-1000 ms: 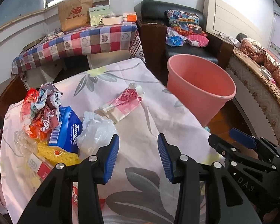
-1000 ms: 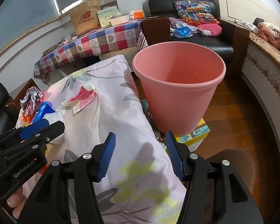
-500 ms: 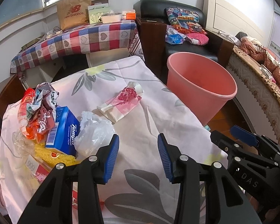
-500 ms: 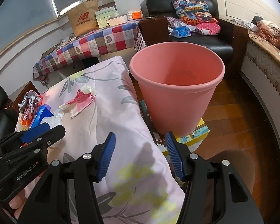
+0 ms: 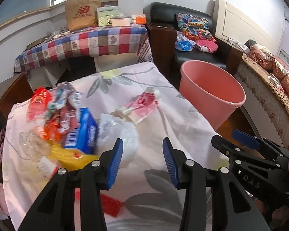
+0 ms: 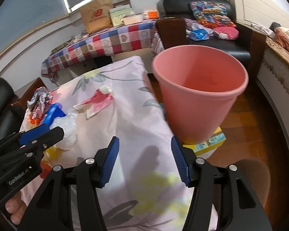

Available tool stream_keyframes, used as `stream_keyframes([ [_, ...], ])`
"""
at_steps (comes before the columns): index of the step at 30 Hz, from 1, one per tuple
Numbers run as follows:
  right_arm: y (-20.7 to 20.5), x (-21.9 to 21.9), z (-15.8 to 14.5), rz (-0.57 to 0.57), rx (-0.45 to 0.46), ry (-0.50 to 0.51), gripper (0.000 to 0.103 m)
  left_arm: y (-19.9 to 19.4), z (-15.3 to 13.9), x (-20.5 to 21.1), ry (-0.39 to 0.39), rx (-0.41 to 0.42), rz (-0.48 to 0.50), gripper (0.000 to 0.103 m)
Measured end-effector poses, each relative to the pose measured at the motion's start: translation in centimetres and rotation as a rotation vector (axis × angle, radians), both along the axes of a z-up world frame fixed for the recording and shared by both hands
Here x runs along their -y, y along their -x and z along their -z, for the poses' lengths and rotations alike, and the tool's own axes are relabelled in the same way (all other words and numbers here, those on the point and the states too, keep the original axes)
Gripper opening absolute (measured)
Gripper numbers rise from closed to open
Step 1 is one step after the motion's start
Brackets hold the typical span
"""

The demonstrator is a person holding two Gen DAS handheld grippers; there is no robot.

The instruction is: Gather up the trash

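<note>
A pink bin stands on the floor right of a table covered by a floral cloth. On the cloth lie a pink-and-white wrapper, a crumpled clear plastic bag, a blue tissue box, red and orange crumpled wrappers and a yellow packet. My left gripper is open and empty, just in front of the plastic bag. My right gripper is open and empty over the table's right front edge, near the bin.
A checked-cloth table with a brown paper bag stands behind. A black armchair with cushions is behind the bin. A bed runs along the right. A coloured box sits under the bin.
Both grippers have moved slightly forward and left toward the trash pile; the view has shifted. Both stay open and empty.
</note>
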State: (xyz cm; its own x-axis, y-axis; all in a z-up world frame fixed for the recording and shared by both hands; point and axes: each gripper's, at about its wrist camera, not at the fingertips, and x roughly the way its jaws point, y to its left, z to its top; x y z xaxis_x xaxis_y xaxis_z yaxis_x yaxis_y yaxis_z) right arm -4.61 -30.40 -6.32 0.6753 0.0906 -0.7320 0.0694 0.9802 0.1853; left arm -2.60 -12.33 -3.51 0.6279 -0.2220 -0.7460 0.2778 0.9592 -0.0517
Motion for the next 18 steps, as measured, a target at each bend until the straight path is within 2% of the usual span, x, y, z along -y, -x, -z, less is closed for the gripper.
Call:
stream_keyframes([
  [9, -1.3, -4.4, -0.1, -0.148, 0.005, -0.008, 0.057, 1.4, -0.5, -6.8, 0.008, -0.004, -0.117, 0.042],
  [18, -2.0, -7.5, -0.6, -0.252, 0.022, -0.02, 0.057, 2.3, -0.1, -15.1, 0.033, 0.0, -0.313, 0.046],
])
